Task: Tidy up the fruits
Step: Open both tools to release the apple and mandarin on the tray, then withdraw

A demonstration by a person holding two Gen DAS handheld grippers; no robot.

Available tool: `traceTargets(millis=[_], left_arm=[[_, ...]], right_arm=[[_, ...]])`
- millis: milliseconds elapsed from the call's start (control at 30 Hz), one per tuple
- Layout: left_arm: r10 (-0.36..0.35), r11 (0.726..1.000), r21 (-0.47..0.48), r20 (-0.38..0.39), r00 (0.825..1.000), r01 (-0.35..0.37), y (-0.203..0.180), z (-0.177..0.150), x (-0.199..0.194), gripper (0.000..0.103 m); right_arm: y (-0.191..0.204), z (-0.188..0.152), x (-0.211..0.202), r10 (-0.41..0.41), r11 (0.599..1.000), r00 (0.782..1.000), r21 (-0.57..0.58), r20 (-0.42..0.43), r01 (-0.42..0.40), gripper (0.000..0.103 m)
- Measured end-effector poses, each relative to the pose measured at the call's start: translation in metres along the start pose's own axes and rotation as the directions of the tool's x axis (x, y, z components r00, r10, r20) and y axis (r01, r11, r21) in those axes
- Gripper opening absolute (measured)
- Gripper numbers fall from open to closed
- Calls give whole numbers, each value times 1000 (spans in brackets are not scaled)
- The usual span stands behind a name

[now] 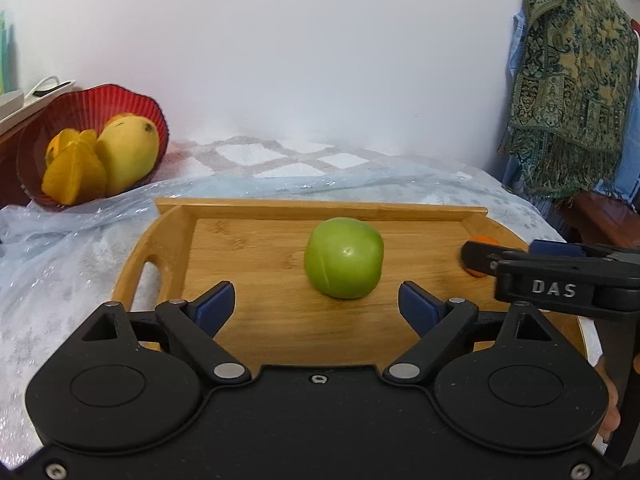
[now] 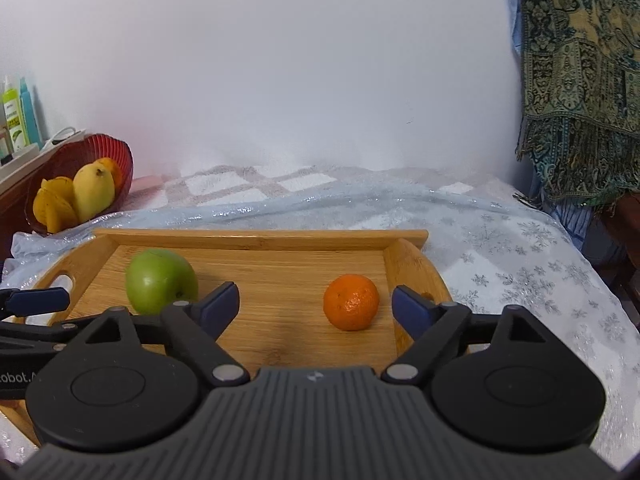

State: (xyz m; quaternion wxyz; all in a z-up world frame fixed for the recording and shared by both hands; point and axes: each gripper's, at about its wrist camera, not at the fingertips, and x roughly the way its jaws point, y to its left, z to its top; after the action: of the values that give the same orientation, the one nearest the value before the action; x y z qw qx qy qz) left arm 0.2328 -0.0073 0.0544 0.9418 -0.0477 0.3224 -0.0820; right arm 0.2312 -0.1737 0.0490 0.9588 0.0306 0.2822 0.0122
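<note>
White wall behind, snowflake cloth under the wooden tray (image 2: 260,236). Green apple (image 1: 343,258) and orange (image 2: 351,307) sit on it, untouched. Both the left gripper (image 1: 316,306) and right gripper (image 2: 316,306) are spread wide, empty (good clearance). I'd center each fruit before squeezing.

A round green apple (image 1: 343,258) rests stem-end toward the camera on the floor of a rectangular bamboo tray (image 1: 320,209) with raised walls and a cut-out handle at its left end, apart from every wall. A small orange mandarin (image 2: 351,302) with dimpled skin sits on the same tray floor near the right wall, well apart from the apple. Beyond the tray's left end, a red ribbed bowl (image 1: 132,98) stands tilted and holds a yellow mango (image 1: 127,152) upright beside orange-yellow starfruit (image 1: 74,176).
</note>
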Motion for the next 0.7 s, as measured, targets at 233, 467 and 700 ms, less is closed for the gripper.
traceTargets(millis=[233,467,700], left_arm=[[-2,1000,-27,1,1000,2,4,-7,-14,93],[7,999,37,28,1000,-8,-10,-17,-39,100],[5,1000,21,44,999,-6,-12,-36,-64,101]], right_arm=[[0,-4,-26,-2,1000,999,-7,49,2,103],[2,-10,-66,0,997,989,-78,147,12,103],[4,-29,-87,8,995,986,-95,165,7,103]])
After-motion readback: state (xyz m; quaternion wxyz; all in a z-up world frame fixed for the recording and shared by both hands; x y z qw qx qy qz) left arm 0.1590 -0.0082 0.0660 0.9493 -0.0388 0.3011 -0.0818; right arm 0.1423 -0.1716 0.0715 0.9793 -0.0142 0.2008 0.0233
